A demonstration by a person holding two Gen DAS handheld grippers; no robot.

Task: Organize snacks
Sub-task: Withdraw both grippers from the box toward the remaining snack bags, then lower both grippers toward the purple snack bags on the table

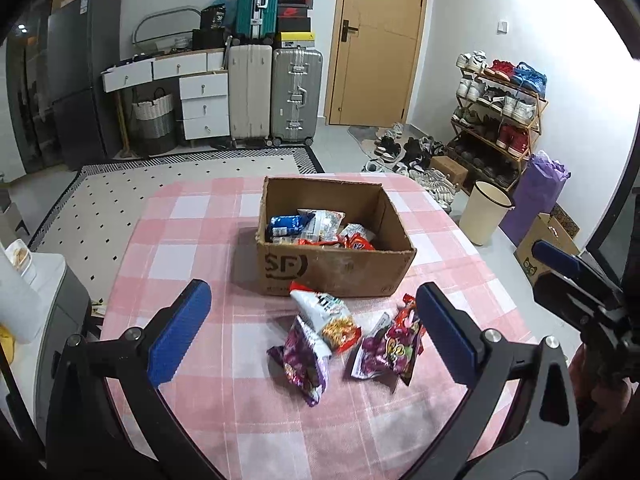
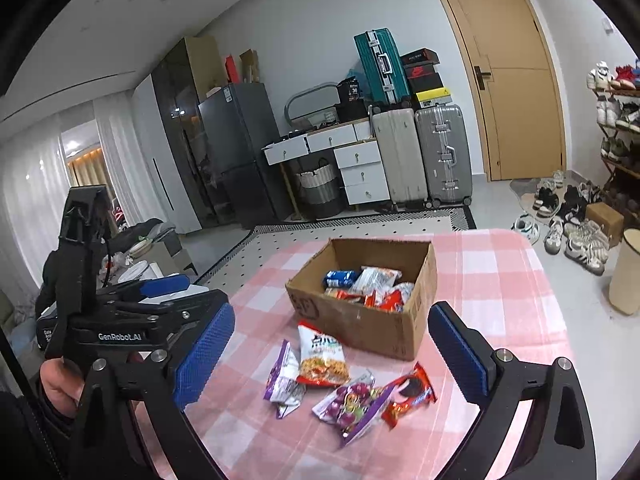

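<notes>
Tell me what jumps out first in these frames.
The open cardboard box mid-table on the pink checked tablecloth, already holding snacks. Just in front of it lie loose packets, among them a white-and-orange packet and a purple packet. Both grippers hang open and empty, nearer the camera.

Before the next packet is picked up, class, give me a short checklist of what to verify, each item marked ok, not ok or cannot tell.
1. Left tool open, nothing between its pads: ok.
2. Right tool open and empty: ok.
3. Cardboard box upright, top open: ok.
4. All snacks boxed: not ok; white noodle packet, two purple packets and red packet lie on the checked cloth.
5. Room left in the box: cannot tell.
</notes>
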